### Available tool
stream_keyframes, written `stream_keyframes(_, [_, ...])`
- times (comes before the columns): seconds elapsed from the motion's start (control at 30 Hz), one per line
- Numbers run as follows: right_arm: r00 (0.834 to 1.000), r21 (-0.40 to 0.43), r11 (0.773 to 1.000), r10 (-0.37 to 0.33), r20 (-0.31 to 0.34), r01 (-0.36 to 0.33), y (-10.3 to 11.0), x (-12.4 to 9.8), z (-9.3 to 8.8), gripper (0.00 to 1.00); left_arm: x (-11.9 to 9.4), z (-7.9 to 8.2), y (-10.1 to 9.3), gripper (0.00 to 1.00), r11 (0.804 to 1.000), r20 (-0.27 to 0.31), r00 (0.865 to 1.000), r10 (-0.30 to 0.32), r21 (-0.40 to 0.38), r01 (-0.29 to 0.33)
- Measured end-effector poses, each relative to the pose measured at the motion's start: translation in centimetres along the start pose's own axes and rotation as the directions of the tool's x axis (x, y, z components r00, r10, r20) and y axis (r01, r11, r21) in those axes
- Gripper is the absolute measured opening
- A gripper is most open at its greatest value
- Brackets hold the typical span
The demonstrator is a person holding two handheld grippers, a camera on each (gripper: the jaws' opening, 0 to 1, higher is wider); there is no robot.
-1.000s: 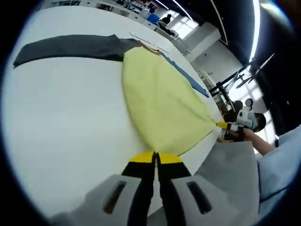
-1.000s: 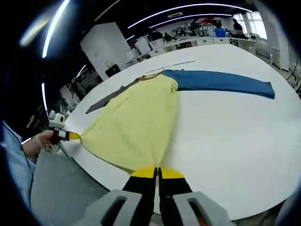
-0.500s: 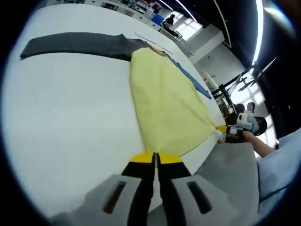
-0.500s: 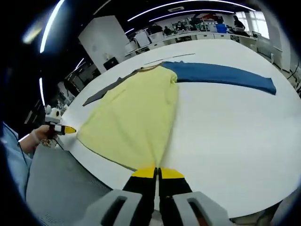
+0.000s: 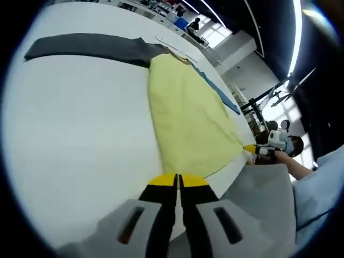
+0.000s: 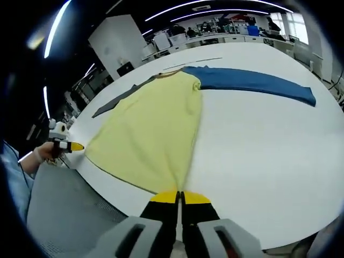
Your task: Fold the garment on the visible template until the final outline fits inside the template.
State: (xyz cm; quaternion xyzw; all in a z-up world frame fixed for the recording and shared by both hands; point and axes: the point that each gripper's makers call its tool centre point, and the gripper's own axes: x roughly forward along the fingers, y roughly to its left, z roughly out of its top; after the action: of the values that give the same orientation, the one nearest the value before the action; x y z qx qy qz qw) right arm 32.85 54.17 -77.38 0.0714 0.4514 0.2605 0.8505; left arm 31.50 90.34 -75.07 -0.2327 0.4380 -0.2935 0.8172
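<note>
Both grippers, L (image 5: 178, 181) & R (image 6: 179, 198), clamped on garment (image 5: 185, 115) hem corners at bench (image 5: 75, 134) edge; lift evenly, keep hem taut.

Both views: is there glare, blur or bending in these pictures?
Left gripper view: bright window glare at top right, the table edge bends strongly. Right gripper view: ceiling light strips curve, the garment looks soft near the tool, the far room is small and unclear.

A large open-plan lab or workshop hall: long white worktable (image 6: 279, 156), rows of equipment-laden benches (image 6: 226, 33) beyond it, strip ceiling lights (image 6: 215, 12), tripod stands (image 5: 269, 97).
</note>
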Motion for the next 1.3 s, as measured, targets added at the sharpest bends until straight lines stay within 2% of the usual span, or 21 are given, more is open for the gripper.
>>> stream_keyframes(0.1, [1.000,-0.010,1.000,0.006,-0.017,-0.006,-0.1,0.0,-0.3,0.00,0.1,0.3,-0.1,0.07,0.998,0.008,1.000,-0.001,0.064,0.000])
stream_keyframes(0.17, [1.000,-0.025,1.000,0.015,-0.005,-0.015,0.0,-0.3,-0.1,0.02,0.0,0.4,-0.2,0.13,0.997,0.018,1.000,0.000,0.080,-0.001])
stream_keyframes(0.33, [0.998,-0.027,0.999,0.027,0.062,-0.025,0.1,-1.0,1.4,0.14,-0.1,1.1,-0.2,0.25,0.994,0.060,0.998,-0.015,0.112,0.008])
stream_keyframes(0.43, [0.997,-0.030,0.999,0.018,0.078,-0.016,-0.1,-1.1,1.8,0.29,-0.3,1.8,-0.2,0.37,0.989,0.093,0.996,-0.018,0.148,0.004])
stream_keyframes(0.53, [0.994,-0.082,0.996,-0.018,0.107,0.027,-0.7,-1.2,2.6,0.54,-0.6,2.4,-0.3,0.49,0.984,0.128,0.992,-0.015,0.177,-0.008])
stream_keyframes(0.57, [0.993,-0.081,0.996,-0.027,0.116,0.036,-0.8,-1.2,2.7,0.64,-0.7,2.9,-0.2,0.53,0.978,0.151,0.989,-0.008,0.207,-0.024])
stream_keyframes(0.6, [0.993,-0.079,0.996,-0.026,0.119,0.036,-0.8,-1.2,2.8,0.70,-0.8,3.8,-0.1,0.57,0.971,0.205,0.979,0.008,0.232,-0.056])
stream_keyframes(0.8, [0.989,-0.075,0.996,-0.039,0.144,0.050,-1.2,-0.9,3.1,0.88,-1.0,5.4,-0.9,0.84,0.963,0.282,0.959,-0.017,0.262,-0.060])
stream_keyframes(0.87, [0.988,-0.078,0.995,-0.048,0.148,0.060,-1.3,-0.8,3.2,0.96,-1.0,5.6,-1.1,0.90,0.961,0.286,0.958,-0.022,0.269,-0.058])
stream_keyframes(1.0, [0.984,-0.066,0.995,-0.057,0.172,0.069,-1.6,-0.7,3.6,1.00,-1.0,6.5,-1.5,0.98,0.960,0.320,0.947,-0.044,0.275,-0.048])
stream_keyframes(1.3, [0.983,-0.073,0.993,-0.081,0.166,0.094,-3.1,-0.6,4.2,1.00,0.2,7.1,-2.1,0.99,0.961,0.323,0.943,-0.077,0.276,-0.017])
